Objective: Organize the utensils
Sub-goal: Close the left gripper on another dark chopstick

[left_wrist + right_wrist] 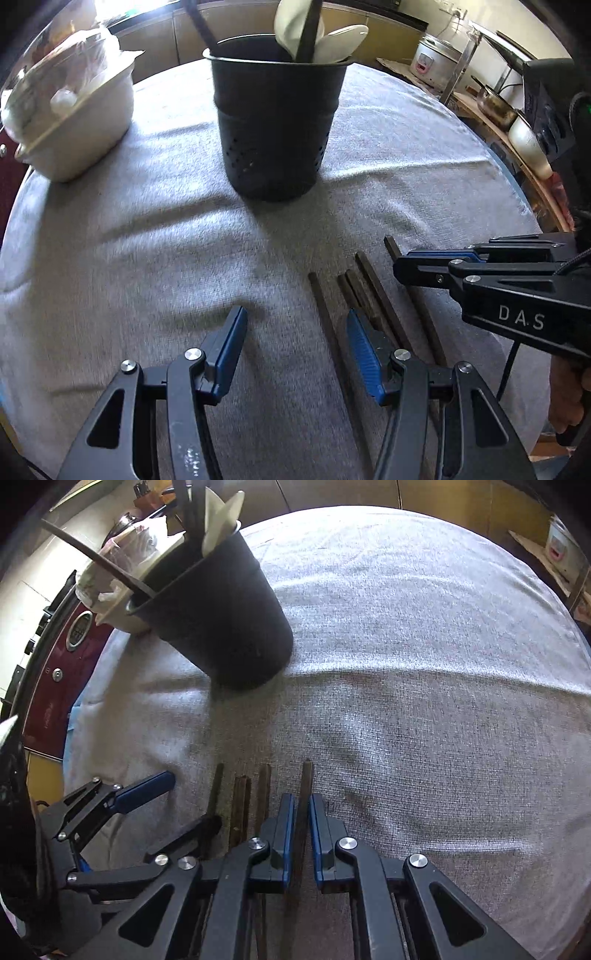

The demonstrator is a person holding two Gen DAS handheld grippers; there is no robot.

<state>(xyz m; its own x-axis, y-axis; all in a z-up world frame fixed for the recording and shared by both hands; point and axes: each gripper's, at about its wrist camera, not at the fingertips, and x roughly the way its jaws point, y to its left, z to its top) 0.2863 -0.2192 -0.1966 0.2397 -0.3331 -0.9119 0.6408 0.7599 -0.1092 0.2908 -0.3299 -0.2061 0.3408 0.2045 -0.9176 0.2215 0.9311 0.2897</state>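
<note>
Several dark wooden chopsticks [373, 291] lie side by side on the grey cloth, near the table's front right. A black utensil holder [275, 125] stands behind them with white spoons [295, 29] and dark sticks in it; it also shows in the right wrist view [218, 616]. My left gripper [295, 332] is open, its fingers on either side of the leftmost chopstick [321, 299]. My right gripper [302, 805] has its blue pads closed on the rightmost chopstick [306, 775], low at the cloth. It also shows from the side in the left wrist view [402, 266].
A white lidded dish [70, 110] with a plastic bag sits at the back left of the cloth-covered table [147, 240]. A rice cooker [436, 59] and pots on a shelf stand off the table at the right. A dark red appliance [70, 664] is beside the table's left edge.
</note>
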